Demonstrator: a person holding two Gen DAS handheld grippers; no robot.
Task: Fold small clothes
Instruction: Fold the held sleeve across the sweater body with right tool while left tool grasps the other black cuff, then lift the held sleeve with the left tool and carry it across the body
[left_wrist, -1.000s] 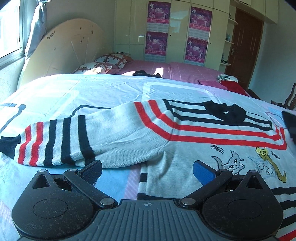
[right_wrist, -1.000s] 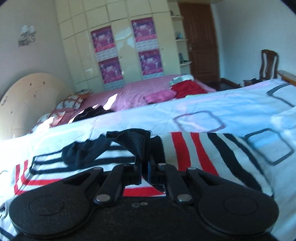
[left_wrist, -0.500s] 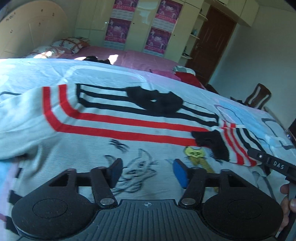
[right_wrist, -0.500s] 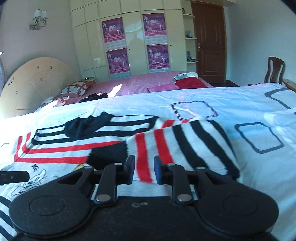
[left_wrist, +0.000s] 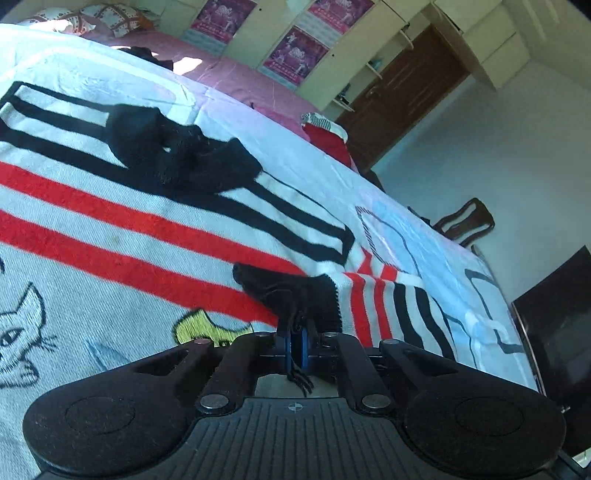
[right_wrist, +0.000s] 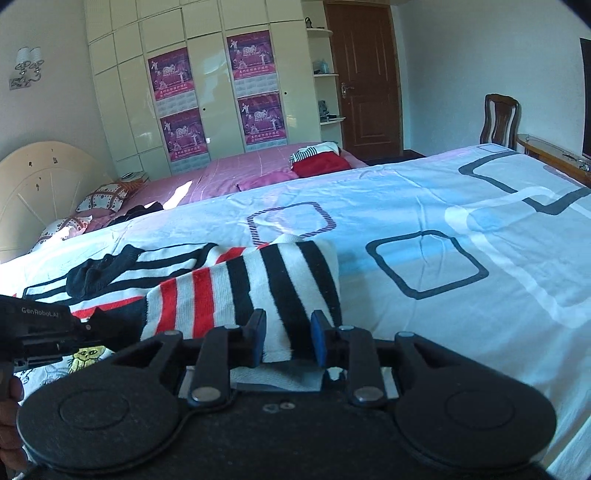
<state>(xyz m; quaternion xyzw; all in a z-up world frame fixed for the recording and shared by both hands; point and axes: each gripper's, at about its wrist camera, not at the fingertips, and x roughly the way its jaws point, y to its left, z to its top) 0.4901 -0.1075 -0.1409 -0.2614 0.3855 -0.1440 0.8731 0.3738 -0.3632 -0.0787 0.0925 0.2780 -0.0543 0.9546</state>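
The bed (right_wrist: 443, 206) carries the sweater (left_wrist: 110, 236), spread flat with its sleeve (right_wrist: 258, 288) folded inward; the left gripper (left_wrist: 294, 349) is clamped tight on the black cuff (left_wrist: 295, 291); the right gripper (right_wrist: 287, 341) stands parted astride the sleeve.

Only clear text: "GenRoboLAI" or similar, white letters on black body of left gripper (right_wrist: 37, 328), seen at left edge of right wrist view; last chars hard to make out. Purple posters (right_wrist: 251, 48) on wardrobe doors (right_wrist: 210, 92) carry big "2010"-like numerals, blurry, not certain; line of characters below them too small to read, calendar grids under pics illegible. Same posters (left_wrist: 295, 55) in left wrist view: print unreadable. Sweater (left_wrist: 110, 221) has cat drawings, no lettering readable. Nothing else legible in either view.
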